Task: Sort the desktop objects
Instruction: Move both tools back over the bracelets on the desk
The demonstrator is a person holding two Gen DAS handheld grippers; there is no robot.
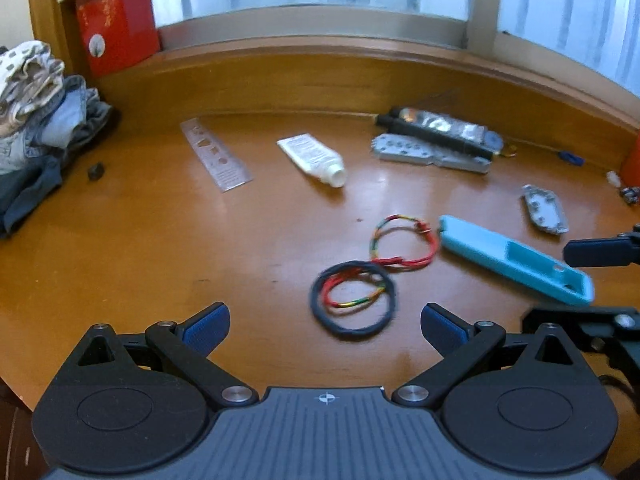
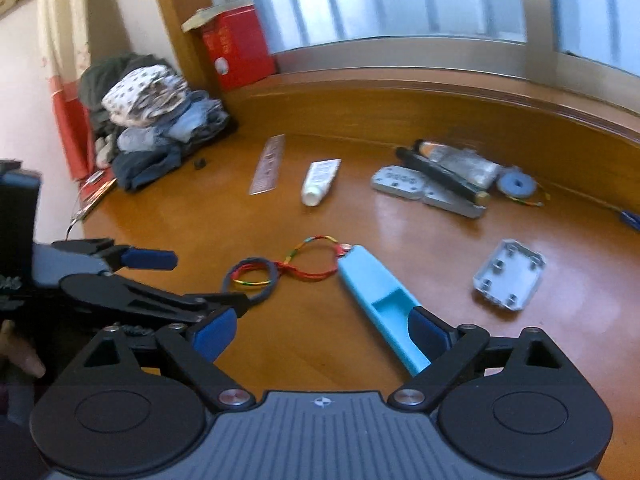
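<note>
A black hair tie (image 1: 354,300) with a coloured string loop inside it lies on the wooden desk (image 1: 160,248), just ahead of my open left gripper (image 1: 326,322). A second red, yellow and green string bracelet (image 1: 404,240) touches it. To the right lies a light blue case (image 1: 516,260). My right gripper (image 2: 322,332) is open over the desk, and the near end of the blue case (image 2: 380,300) runs under its right fingertip (image 2: 428,332). Nothing is held. The left gripper (image 2: 204,282) shows at the left of the right wrist view, by the hair tie (image 2: 250,280).
Farther back lie a white tube (image 1: 312,158), a clear ruler (image 1: 216,154), grey metal parts with a black pen (image 1: 432,152) and a small grey housing (image 2: 508,276). Folded clothes (image 1: 36,120) and a red box (image 1: 116,20) fill the left corner. A raised sill bounds the back.
</note>
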